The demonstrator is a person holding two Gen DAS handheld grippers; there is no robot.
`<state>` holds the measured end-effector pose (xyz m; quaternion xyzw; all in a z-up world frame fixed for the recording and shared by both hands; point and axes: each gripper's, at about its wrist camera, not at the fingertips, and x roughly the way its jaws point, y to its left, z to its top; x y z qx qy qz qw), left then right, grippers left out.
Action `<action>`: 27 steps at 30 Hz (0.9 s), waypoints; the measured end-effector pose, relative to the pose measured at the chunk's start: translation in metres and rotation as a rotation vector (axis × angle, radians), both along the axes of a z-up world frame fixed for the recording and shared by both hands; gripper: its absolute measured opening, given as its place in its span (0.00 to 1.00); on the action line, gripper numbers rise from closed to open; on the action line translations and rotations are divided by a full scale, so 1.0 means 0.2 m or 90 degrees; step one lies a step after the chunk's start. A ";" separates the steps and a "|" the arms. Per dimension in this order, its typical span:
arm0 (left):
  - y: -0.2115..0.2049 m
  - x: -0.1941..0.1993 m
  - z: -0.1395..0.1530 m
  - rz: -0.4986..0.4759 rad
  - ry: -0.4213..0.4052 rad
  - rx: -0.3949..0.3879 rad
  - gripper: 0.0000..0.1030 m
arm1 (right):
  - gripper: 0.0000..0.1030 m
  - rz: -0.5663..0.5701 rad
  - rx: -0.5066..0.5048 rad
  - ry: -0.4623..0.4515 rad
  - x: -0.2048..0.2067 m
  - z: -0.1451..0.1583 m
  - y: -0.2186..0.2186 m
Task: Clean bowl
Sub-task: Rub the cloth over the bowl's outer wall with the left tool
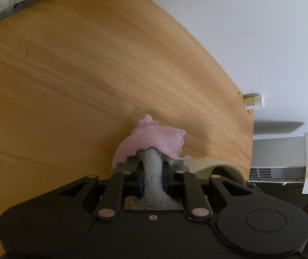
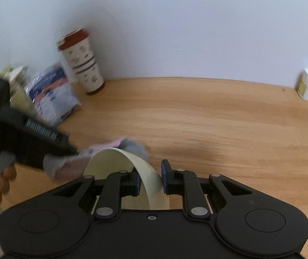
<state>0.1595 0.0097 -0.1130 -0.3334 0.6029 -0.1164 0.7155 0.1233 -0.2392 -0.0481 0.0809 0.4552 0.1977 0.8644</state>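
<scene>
Right wrist view shows, at lower centre, the right gripper point(image 2: 150, 180) pinching the pale bowl point(image 2: 110, 161) by its wall, apparently steadying it, while the left gripper point(image 1: 153, 178), pressed tight on a pink-and-grey cloth point(image 1: 151, 142), reaches its rim from the left to wipe.
</scene>
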 end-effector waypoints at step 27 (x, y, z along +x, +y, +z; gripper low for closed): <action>-0.08 -0.10 0.41 -0.099 -0.195 0.057 0.14 | 0.14 -0.099 0.122 0.127 0.15 -0.30 -0.17</action>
